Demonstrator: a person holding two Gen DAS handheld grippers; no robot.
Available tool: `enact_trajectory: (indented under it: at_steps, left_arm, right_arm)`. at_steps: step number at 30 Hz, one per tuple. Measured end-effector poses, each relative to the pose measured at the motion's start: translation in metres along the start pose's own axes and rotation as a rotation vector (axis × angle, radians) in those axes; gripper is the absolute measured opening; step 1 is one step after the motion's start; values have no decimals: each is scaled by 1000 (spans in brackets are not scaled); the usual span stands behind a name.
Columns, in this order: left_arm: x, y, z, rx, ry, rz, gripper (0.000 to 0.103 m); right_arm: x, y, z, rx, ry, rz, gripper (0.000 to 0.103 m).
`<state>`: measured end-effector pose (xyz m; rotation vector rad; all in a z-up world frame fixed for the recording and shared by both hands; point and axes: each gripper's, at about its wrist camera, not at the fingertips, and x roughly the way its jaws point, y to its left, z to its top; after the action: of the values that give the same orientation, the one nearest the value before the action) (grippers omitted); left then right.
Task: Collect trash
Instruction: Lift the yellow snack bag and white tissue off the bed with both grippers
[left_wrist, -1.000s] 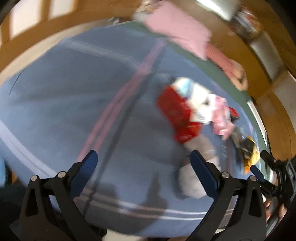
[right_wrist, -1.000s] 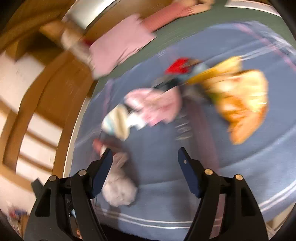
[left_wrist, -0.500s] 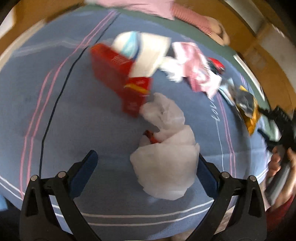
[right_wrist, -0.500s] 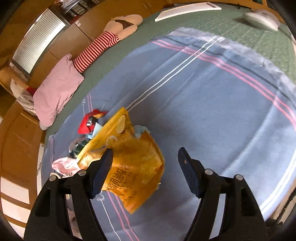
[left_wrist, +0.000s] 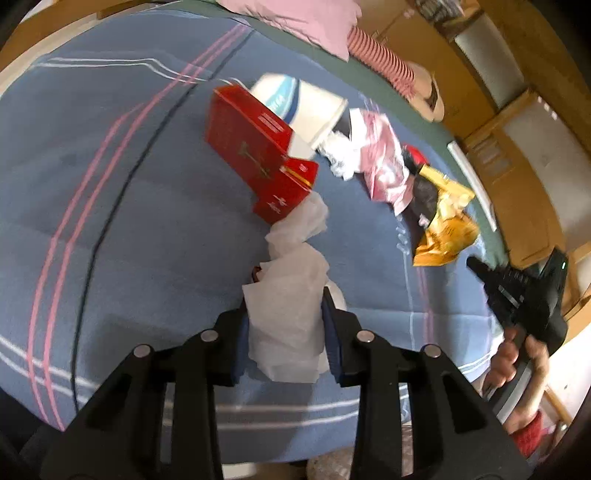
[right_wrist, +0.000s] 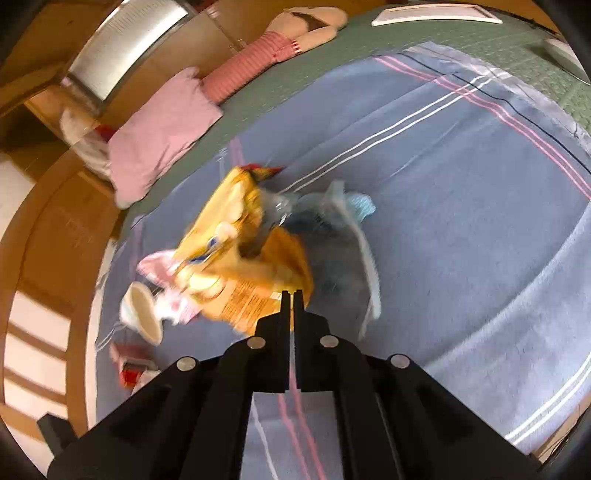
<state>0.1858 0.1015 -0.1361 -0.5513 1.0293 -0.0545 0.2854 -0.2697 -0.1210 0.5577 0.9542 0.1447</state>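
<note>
Tissue (left_wrist: 286, 314) clamped in left tool (left_wrist: 286, 332); right tool (right_wrist: 291, 299) pinches chip bag (right_wrist: 251, 266).

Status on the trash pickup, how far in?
Early: no bin or bagged trash shows. In hand: the left gripper is shut on the white tissue; the right gripper pinches the yellow snack bag. Left on the blue blanket: red box, paper cup, pink wrapper.

Blue striped blanket (left_wrist: 147, 221), red box (left_wrist: 255, 151), pink wrapper (left_wrist: 382, 166), paper cup (left_wrist: 314, 110)
</note>
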Motion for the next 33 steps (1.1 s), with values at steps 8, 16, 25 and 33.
enact_trajectory:
  at_steps: [8, 16, 25, 33]
  left_arm:
    - [-15, 28, 1, -107, -25, 14, 35]
    - [-14, 27, 0, -100, -11, 45, 57]
    - [-11, -11, -1, 87, -50, 105, 76]
    - [-10, -35, -11, 256, -59, 141, 37]
  right_arm:
    - [-12, 37, 21, -132, -123, -82, 75]
    - [52, 75, 21, -268, -29, -211, 75]
    - [56, 94, -13, -386, 15, -220, 13]
    - [18, 93, -28, -323, -17, -122, 5]
